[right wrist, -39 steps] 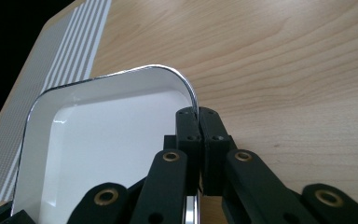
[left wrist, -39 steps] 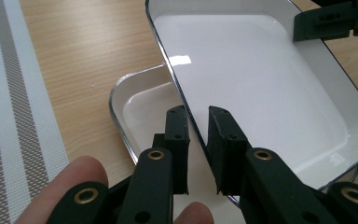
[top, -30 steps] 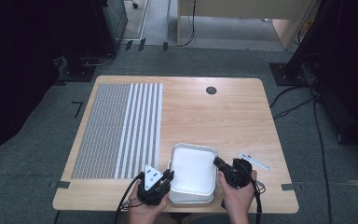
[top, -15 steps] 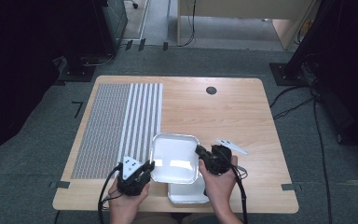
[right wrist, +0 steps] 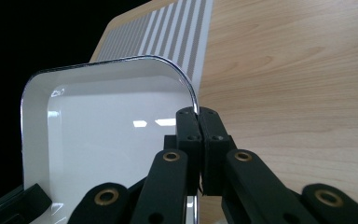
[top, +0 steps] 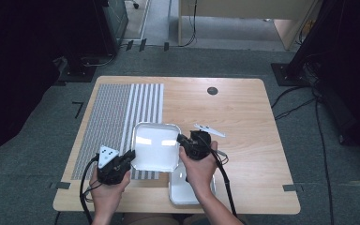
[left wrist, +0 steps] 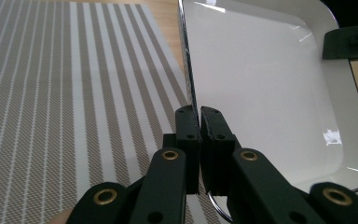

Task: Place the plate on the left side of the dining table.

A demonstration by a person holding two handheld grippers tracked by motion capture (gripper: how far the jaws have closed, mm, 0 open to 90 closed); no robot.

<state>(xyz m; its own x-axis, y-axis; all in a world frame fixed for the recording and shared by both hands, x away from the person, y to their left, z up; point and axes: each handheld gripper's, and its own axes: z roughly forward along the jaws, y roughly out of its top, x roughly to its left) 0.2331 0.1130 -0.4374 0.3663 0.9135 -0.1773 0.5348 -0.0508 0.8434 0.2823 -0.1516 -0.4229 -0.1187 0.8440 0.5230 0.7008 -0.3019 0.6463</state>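
White tray (top: 155,146) held above the striped mat (top: 122,112), its opposite rims pinched by the closed left gripper (top: 129,156) and right gripper (top: 182,139).

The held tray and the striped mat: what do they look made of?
Tray: white and glossy with sharp reflections and a thin shiny metallic rim, probably enamelled metal, possibly hard plastic. Mat: matte with a fine mesh pattern between pale stripes, likely woven vinyl or fabric.
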